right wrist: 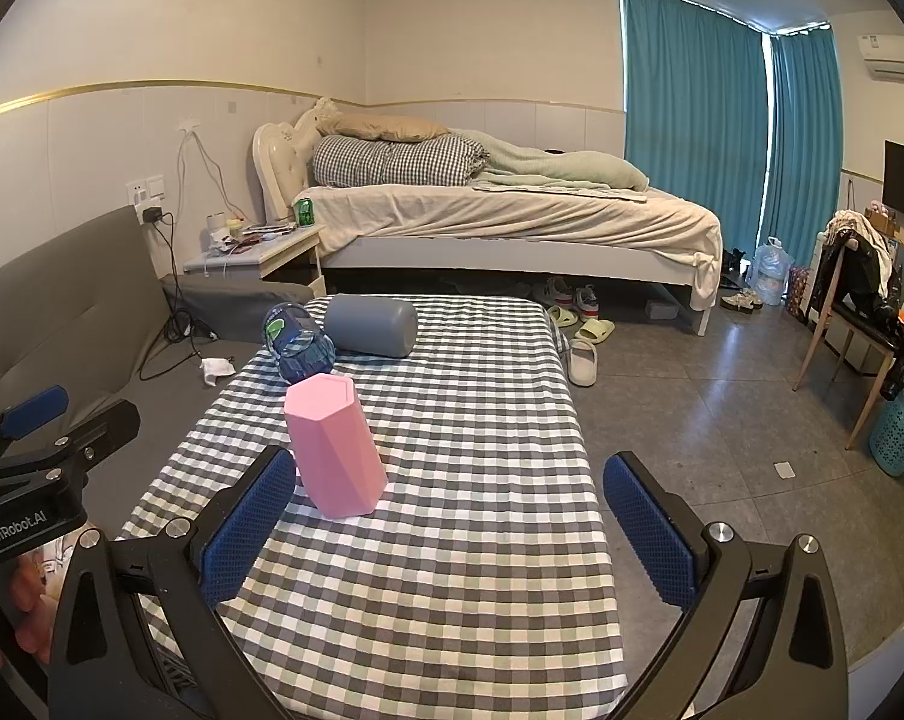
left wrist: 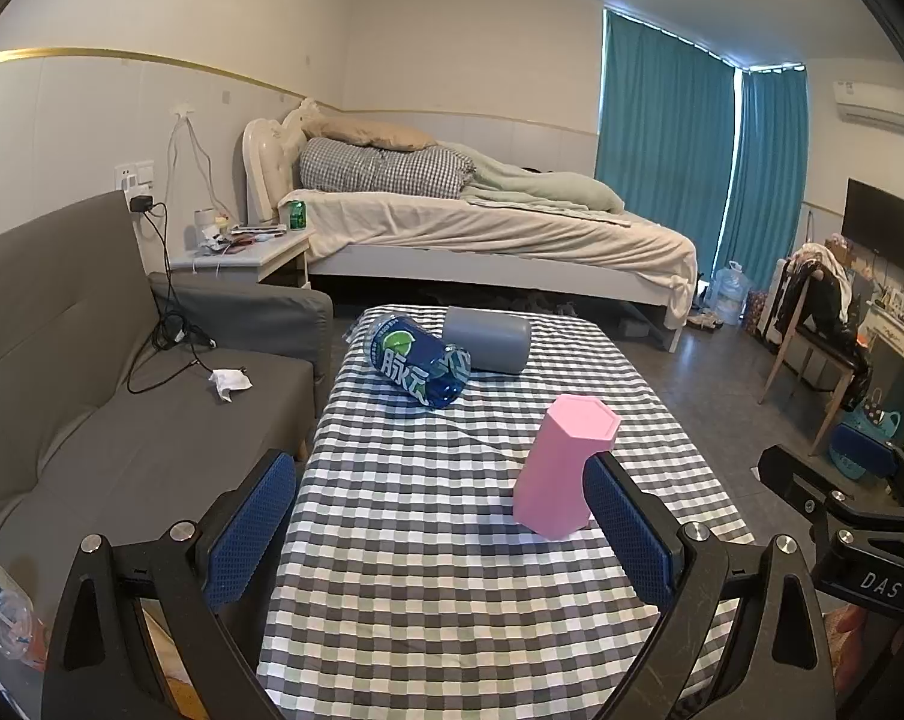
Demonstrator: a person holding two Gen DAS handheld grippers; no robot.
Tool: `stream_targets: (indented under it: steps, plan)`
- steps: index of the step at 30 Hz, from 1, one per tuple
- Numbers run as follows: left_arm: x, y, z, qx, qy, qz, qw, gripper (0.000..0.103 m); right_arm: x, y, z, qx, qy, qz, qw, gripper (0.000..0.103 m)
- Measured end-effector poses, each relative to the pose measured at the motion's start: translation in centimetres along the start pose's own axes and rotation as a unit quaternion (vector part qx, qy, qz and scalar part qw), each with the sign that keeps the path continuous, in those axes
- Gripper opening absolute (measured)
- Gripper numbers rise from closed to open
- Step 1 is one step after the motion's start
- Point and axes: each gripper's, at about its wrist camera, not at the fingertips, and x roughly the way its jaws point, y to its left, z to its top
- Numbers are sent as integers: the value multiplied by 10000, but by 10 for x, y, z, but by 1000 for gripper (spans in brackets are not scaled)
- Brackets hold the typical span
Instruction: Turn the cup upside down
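The pink cup [left wrist: 565, 468] stands with its closed end up on the checked table [left wrist: 428, 540]. A blue bottle [left wrist: 419, 366] and grey cup [left wrist: 487, 339] lie at its 11 o'clock. The left gripper [left wrist: 440, 534] and right gripper [right wrist: 449, 531] gape wide, holding nothing.

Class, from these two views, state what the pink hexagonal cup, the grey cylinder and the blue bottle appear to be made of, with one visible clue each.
Pink cup: probably matte plastic; uniform colour, crisp facets, no glare.
Grey cylinder: likely matte plastic or silicone; smooth, soft sheen, rounded edges. Uncertain.
Blue bottle: thin clear plastic with a glossy printed label; light passes through its tinted end.
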Motion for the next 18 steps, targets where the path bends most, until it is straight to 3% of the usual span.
stream_targets:
  steps: [18]
  plan:
    - [2,1,0,-17,7,138,9999,99,-1,0,-3,-20,32,-19,10000,103]
